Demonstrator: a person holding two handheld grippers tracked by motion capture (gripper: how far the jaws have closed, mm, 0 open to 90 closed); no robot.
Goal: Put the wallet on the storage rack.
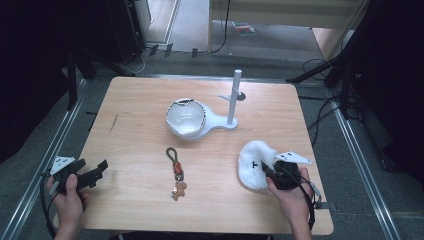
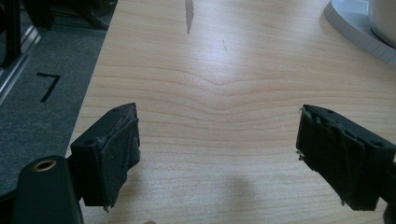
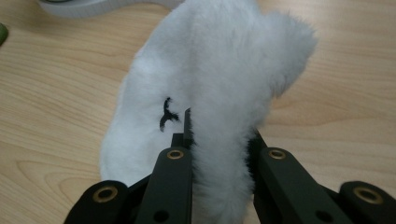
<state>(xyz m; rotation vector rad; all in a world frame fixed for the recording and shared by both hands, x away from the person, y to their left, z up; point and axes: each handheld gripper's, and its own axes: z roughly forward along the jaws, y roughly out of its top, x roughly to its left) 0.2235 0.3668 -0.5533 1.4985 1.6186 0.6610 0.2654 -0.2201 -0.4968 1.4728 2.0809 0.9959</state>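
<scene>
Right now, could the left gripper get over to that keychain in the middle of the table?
Probably yes: the left gripper is open and holds nothing, and only bare table lies between it and the keychain.

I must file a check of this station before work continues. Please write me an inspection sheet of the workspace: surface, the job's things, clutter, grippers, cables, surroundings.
Surface: wooden table, light grain, one dark streak near its left edge.
Job's things: white furry toy at the right front; white bowl on a white stand with an upright post; keychain with a small figure, lying flat in the front middle.
Clutter: nothing seen.
Grippers: left gripper open over bare wood; right gripper shut on the furry toy.
Cables: black cable on the floor at the right.
Surroundings: grey floor, metal rails on both sides, dark stands behind.
</scene>
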